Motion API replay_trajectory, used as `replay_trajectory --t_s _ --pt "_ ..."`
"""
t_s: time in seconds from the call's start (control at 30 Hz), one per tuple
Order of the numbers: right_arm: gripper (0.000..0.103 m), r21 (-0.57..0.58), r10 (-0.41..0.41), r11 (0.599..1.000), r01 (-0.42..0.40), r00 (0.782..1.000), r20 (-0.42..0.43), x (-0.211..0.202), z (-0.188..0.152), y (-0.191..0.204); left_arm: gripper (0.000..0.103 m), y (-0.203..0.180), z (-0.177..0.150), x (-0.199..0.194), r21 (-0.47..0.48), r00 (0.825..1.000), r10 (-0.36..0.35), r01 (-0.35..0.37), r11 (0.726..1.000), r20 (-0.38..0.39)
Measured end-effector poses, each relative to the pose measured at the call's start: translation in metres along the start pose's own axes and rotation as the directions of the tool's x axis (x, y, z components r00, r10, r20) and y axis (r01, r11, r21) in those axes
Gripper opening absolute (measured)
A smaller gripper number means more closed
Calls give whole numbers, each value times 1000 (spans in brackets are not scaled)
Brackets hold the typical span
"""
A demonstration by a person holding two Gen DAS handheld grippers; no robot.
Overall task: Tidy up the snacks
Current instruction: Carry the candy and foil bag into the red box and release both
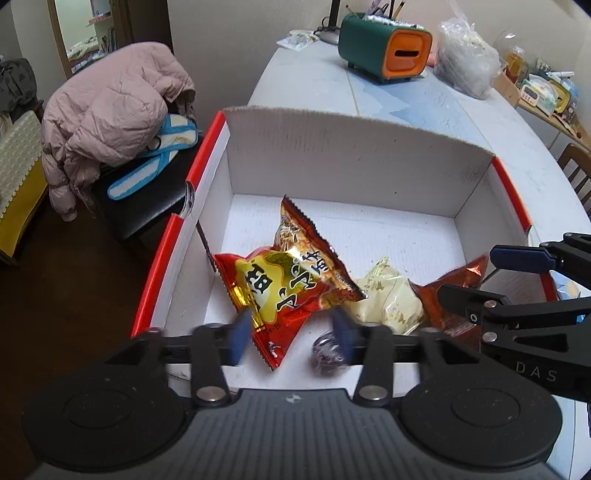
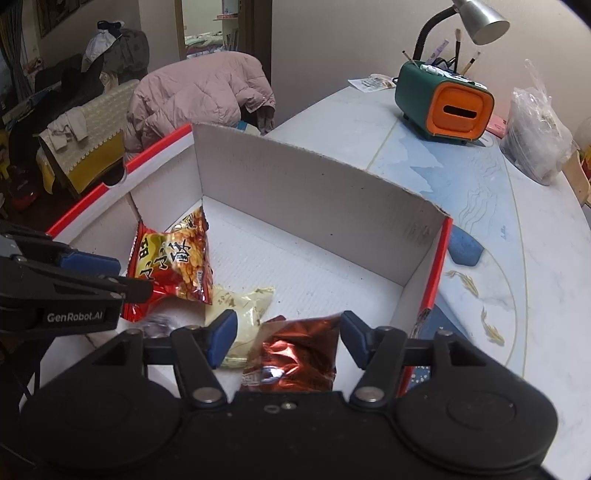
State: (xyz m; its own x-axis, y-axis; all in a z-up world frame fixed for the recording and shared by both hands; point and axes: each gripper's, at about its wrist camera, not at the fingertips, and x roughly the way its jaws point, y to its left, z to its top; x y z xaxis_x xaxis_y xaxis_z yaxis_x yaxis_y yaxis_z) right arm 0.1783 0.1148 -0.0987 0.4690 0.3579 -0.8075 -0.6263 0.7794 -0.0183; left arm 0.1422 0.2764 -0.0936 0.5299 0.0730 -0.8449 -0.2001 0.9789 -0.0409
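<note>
Your left tool [image 1: 291, 338] stood with its blue pads spread, the lower corner of the red and gold snack bag [image 1: 280, 291] lying between them with neither pad pressing on it; that bag lay on the floor of the box toward its left wall, partly over a second red bag [image 1: 299, 229] behind it. Just under the same tool sat a small dark wrapped sweet [image 1: 327, 352], blurred, so you could not tell what it was. Your right tool [image 2: 286, 339] was also spread, its pads standing either side of the dark red foil packet [image 2: 295, 356] at the box's near edge, apart from it on both sides as far as the picture showed. Just beside that packet, to the left, lay the pale yellow packet [image 2: 240, 314], its near end behind the right tool's left pad. All these snacks rested inside the white cardboard box [image 1: 332, 158] with red-trimmed rims, which stood on the pale tabletop [image 2: 424, 155]. Farther back on the tabletop stood a green and orange holder [image 2: 443, 103] with brushes in its top, a silver desk lamp [image 2: 476, 18] behind it, and a clear plastic bag [image 2: 535, 136] to its right. Off the tabletop to the left, a pink padded jacket [image 1: 110, 107] was draped over a chair.
</note>
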Motion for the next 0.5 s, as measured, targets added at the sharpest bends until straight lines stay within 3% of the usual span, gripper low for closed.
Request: replay_trajectory --t_s 0.1,0.23,0.5 --pt "63 11 8 1000 -8 1000 12 -4 -1 -3 62 -1 -1 -6 -6 1000 -10 10 1000 26" --pt "82 33 13 999 -15 999 44 -16 -4 -5 62 -3 -2 -15 -6 999 -12 12 1000 52" --pt "86 75 28 996 -36 994 107 -46 -11 -14 72 -10 -6 -41 -11 990 -36 38 999 133"
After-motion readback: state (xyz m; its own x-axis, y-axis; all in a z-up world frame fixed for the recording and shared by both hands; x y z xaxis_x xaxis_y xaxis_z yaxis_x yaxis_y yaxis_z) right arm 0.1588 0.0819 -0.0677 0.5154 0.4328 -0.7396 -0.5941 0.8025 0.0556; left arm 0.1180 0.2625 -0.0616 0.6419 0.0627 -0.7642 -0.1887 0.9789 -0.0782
